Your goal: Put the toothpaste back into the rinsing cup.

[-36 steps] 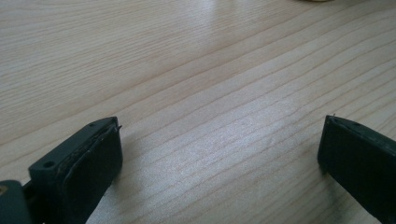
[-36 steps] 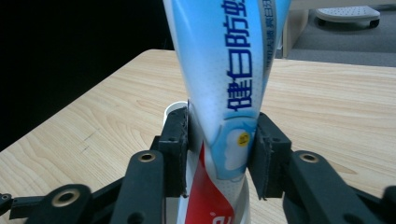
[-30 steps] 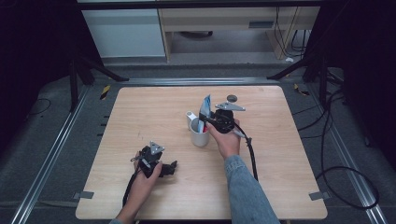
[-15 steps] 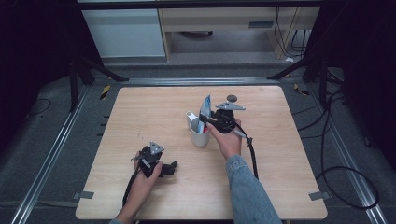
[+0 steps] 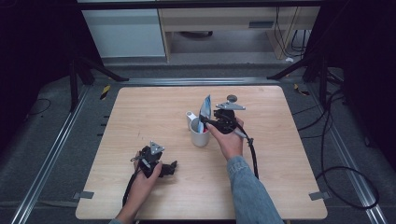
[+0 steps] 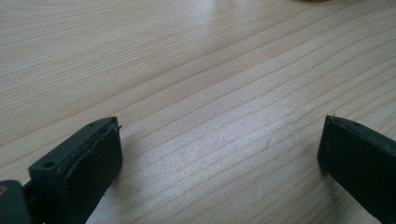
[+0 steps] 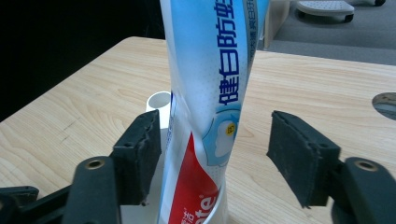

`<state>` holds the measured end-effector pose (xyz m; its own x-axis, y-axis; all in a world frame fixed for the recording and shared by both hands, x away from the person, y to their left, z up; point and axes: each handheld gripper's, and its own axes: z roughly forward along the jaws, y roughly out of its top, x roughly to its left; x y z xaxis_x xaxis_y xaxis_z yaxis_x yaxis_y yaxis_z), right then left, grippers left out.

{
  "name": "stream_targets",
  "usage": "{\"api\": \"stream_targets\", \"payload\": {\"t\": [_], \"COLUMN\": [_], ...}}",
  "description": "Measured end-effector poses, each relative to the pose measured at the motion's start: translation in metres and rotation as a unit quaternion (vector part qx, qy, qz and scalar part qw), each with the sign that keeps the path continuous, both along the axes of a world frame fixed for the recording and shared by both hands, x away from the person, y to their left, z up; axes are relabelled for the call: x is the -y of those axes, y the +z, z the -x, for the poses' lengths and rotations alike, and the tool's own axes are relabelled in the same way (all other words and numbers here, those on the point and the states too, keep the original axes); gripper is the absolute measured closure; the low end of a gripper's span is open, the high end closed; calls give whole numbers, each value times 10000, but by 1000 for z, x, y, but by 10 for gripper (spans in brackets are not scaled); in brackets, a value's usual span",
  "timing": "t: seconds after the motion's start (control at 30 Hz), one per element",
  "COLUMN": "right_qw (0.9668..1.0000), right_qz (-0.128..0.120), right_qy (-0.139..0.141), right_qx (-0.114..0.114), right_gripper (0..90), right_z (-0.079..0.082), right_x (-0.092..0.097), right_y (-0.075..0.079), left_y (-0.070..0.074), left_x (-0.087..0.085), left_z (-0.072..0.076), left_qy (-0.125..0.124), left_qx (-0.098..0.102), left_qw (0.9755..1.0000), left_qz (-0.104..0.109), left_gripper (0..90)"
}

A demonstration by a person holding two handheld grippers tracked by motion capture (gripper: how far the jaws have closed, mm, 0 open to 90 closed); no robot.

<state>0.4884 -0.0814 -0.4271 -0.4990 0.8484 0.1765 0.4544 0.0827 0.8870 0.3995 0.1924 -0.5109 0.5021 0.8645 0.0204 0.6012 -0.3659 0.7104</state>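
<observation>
Right gripper [image 7: 215, 158] fingers [image 7: 137, 158] have just been opening and now stand apart around the toothpaste tube [image 7: 210, 107]; the left one sits right against the tube, the right one clear of it, so released. Tube stands upright in the white mug [image 5: 200, 136] near mid worktop [image 5: 140, 107], leaning slightly. Left gripper [image 5: 154, 161] fingers [image 6: 88, 168] spread wide over bare wood, grasping nothing, parked near the front edge. Placement looks done; what's left is backing the right hand away without tipping tube.
</observation>
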Motion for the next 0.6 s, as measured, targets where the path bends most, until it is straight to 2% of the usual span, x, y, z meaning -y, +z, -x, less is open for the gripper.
{"api": "stream_targets", "payload": {"t": [0.2,0.37,0.53,0.6], "right_qw": [9999,9998,9994,9989], "right_qz": [114,160,298,437], "right_qy": [-19,-9,77,75], "right_qx": [67,135,166,161], "right_gripper": [253,230,174,149], "right_z": [4,6,8,8], "right_x": [4,6,7,8], "right_y": [6,11,16,18], "left_y": [0,0,0,0], "left_x": [0,0,0,0], "left_z": [0,0,0,0], "left_qy": [0,0,-1,-2], "left_qx": [2,2,0,0], "left_qw": [10000,10000,10000,10000], "left_qz": [0,1,3,3], "left_gripper": [0,0,0,0]}}
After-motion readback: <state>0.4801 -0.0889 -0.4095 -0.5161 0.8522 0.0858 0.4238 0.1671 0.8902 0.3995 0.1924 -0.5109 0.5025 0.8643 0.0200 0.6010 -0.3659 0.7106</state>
